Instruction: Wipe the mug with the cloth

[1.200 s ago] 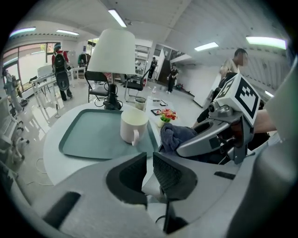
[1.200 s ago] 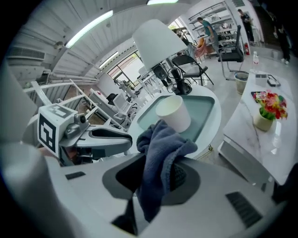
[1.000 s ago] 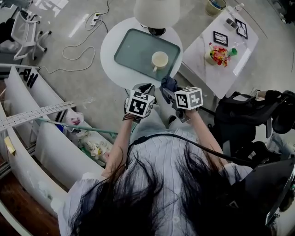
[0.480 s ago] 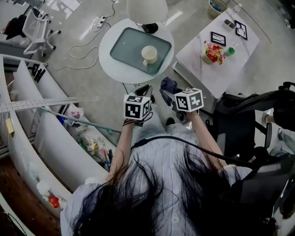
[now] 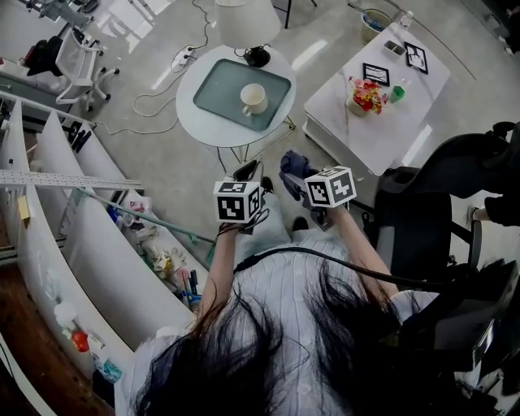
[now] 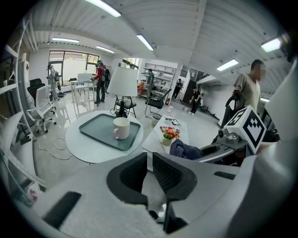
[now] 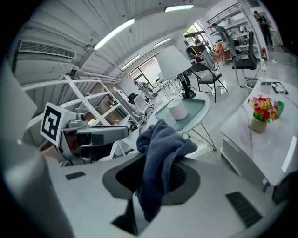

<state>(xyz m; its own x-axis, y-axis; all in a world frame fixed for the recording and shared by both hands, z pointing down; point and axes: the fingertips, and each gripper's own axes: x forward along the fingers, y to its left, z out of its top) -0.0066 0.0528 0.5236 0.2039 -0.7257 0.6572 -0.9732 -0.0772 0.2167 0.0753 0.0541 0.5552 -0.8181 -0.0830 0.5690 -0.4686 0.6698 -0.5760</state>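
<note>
**Present state.** Left gripper (image 6: 149, 169): jaws closed together, nothing between them. Right gripper (image 7: 153, 179): jaws clamped on the cloth (image 7: 160, 148), which bunches above them and hangs loose below. The mug (image 5: 253, 98) stands upright on the tray (image 5: 215, 85), on the round table (image 5: 191, 122), well apart from both grippers. Wiping is judged not yet begun.

**Hazards.**
- Mug slides or tips; cause: it stands free on a smooth tray; a sideways rub with no hold from the left gripper would push it along; the left jaws must part before they can take it.
- Cloth pulls out; cause: only a fold appears to be pinched; drag against the mug wall may draw it free.
- Loose cloth end snags the handle; cause: the hanging part is not controlled; a lift could then topple the mug.
- Lamp (image 5: 244, 20) struck; cause: it stands at the table's far edge, just beside the tray; a long reach passes near the shade.

**Count.**
- Grippers: two.
- Mug: one.
- Cloth: one.
- Tray: one.
- Lamp: one.
- Tables: two; the round one and a white one (image 5: 337, 110) bearing a flower pot (image 5: 363, 96) and small items.
</note>
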